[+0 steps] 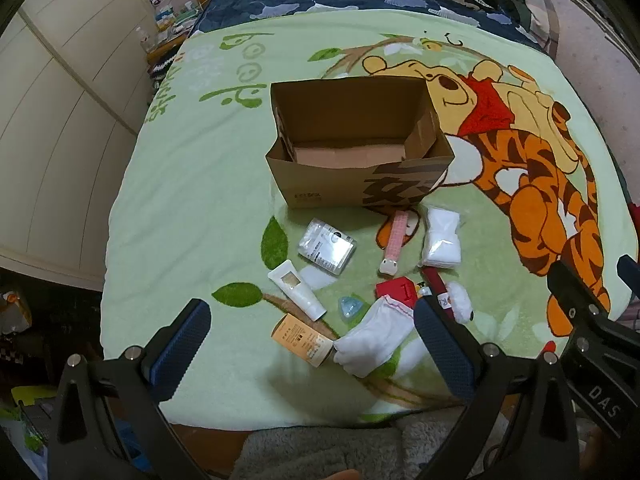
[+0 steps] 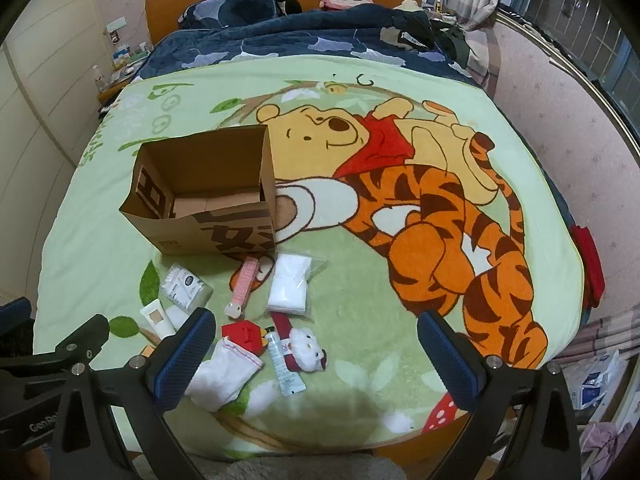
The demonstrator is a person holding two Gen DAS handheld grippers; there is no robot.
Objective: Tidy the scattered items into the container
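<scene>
heads up, both your left gripper and right gripper are wide and empty, and that soft blanket could let the cardboard box tip

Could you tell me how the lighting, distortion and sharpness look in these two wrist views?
Left wrist view: strong fisheye bend with dark corners; dim, warm light; the cardboard box reads sharp, the left gripper fingers slightly soft. Right wrist view: same barrel bending along the blanket edges; a soft shadow falls on the blanket between the open right gripper fingers; no strong glare.
</scene>
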